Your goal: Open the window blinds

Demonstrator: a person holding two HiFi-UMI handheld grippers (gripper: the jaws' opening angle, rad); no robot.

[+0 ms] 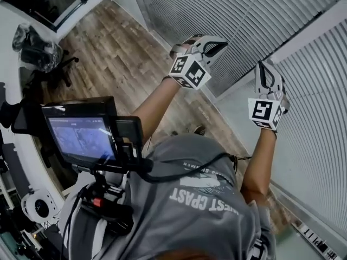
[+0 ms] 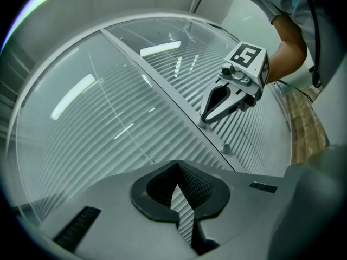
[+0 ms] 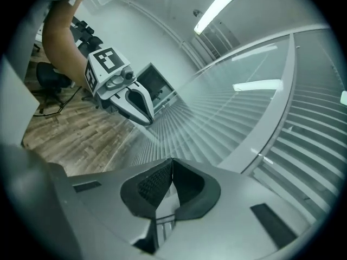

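Left gripper point(image 2: 174, 168): grey two-jaw tool, jaws closed tip to tip, nothing between them; it points at the left blind panel, contact unclear.
Left forearm point(image 1: 154, 104): bare, raised, stretched forward.
Window blinds point(image 1: 238, 10): pale grey horizontal slats covering the far panes on both sides of a white frame bar point(image 1: 303, 34).
Right gripper point(image 3: 171, 164): jaws closed, empty; tip just beside the frame bar.
Right forearm point(image 1: 259, 161): bare, raised.

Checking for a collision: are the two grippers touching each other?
Apart. The head view shows the left gripper and the right gripper with a wide stretch of blinds and window frame between them.
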